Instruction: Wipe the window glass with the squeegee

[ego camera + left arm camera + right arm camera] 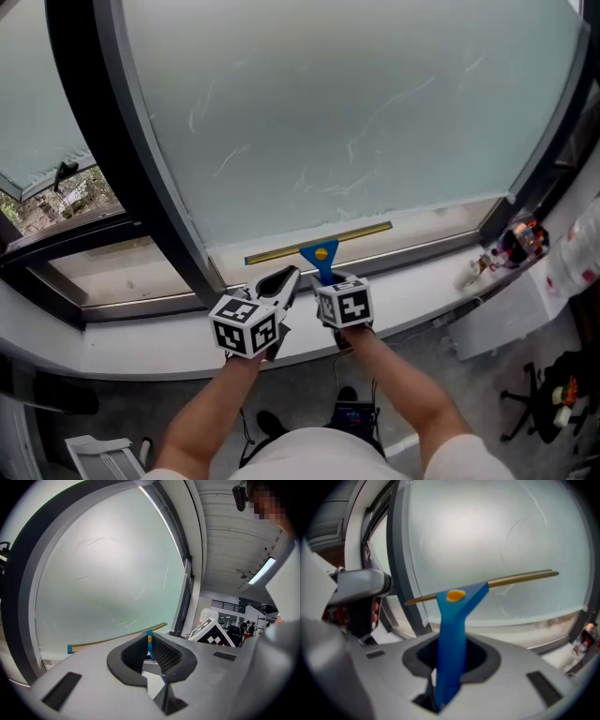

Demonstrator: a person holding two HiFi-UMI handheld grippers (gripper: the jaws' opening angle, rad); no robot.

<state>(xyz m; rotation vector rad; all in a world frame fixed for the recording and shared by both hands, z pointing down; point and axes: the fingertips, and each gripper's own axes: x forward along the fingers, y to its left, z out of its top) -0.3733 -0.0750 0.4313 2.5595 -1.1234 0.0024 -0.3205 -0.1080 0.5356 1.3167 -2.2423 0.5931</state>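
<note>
The squeegee (320, 253) has a blue handle with a yellow dot and a long brass-coloured blade (319, 243). The blade lies level against the bottom of the frosted window glass (356, 103), just above the white sill (422, 291). My right gripper (328, 277) is shut on the handle, which stands upright between its jaws (451, 653) in the right gripper view. My left gripper (279, 281) hovers over the sill just left of the handle, apart from it. Its jaws are almost together with nothing between them (148, 641), and the blade (117, 637) shows beyond.
A thick dark frame post (122, 141) bounds the glass on the left, with another pane (56, 197) beyond it showing trees. Small red and white items (520, 242) sit at the sill's right end. A chair base (553, 394) stands on the floor at the right.
</note>
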